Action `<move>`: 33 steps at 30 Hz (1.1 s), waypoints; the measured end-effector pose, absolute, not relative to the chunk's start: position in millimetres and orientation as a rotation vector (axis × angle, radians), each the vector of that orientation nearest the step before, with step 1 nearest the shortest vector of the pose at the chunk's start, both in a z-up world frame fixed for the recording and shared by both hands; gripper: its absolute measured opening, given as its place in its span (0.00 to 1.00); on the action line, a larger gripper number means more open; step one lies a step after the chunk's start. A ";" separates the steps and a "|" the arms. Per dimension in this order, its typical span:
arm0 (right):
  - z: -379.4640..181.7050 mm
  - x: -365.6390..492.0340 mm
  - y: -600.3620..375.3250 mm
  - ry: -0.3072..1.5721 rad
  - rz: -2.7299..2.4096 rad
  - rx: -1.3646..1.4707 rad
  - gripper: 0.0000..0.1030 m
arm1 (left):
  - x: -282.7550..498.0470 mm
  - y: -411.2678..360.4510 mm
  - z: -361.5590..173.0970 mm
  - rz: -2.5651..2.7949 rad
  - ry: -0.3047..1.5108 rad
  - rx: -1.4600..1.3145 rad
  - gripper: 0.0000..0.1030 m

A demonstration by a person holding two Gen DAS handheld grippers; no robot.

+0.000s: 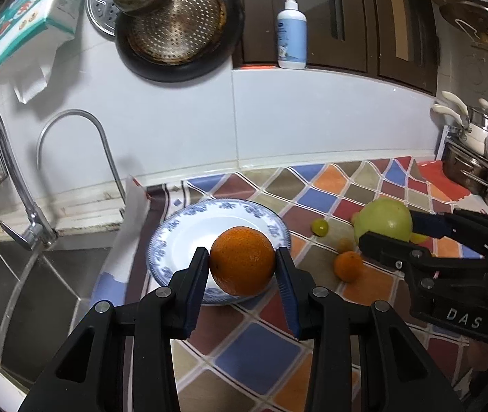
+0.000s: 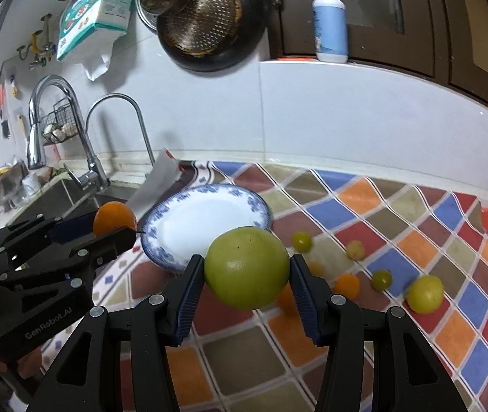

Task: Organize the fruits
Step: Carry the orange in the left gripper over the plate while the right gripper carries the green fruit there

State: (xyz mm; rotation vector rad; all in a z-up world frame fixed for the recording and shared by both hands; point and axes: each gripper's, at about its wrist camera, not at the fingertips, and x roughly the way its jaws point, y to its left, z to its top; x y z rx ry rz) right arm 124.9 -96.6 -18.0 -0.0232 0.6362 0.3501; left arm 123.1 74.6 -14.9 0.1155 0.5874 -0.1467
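Kitchen bench (image 2: 398, 226) covered with a chequered multicolour cloth, tiled wall behind, sink (image 1: 20, 285) at the left end. A blue-rimmed white plate (image 2: 244, 199) sits near the sink-side edge of the cloth, with nothing on it.

Left tongs (image 1: 242, 267): clenched on the orange (image 1: 242, 261), carried above the near rim of the plate. Right tongs (image 2: 247, 274): clenched on the large green fruit (image 2: 247, 267), carried over the cloth just right of the plate.

Key relation: the plate lies directly ahead of and beneath the left tongs, and ahead and to the left of the right tongs. The left tongs are nearer; judged from this, the orange should go down first, on the sink side of the plate, leaving the right side free for the green fruit. Both fruits are round, so no long axis governs placement; rolling on the shallow plate is the likely risk.

Small fruits (image 2: 426, 293) lie loose toward the right part of the cloth, well apart from the plate.
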 end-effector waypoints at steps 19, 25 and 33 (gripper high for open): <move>-16.0 220.1 -38.0 0.667 0.376 -0.045 0.50 | 204.7 115.0 -27.8 -0.116 0.632 0.081 0.38; -34.1 258.1 -23.4 0.733 0.380 -0.052 0.50 | 236.3 124.1 -45.6 -0.104 0.666 0.087 0.38; -64.6 302.2 -3.4 0.807 0.394 -0.099 0.50 | 284.2 132.6 -78.6 -0.104 0.746 0.095 0.38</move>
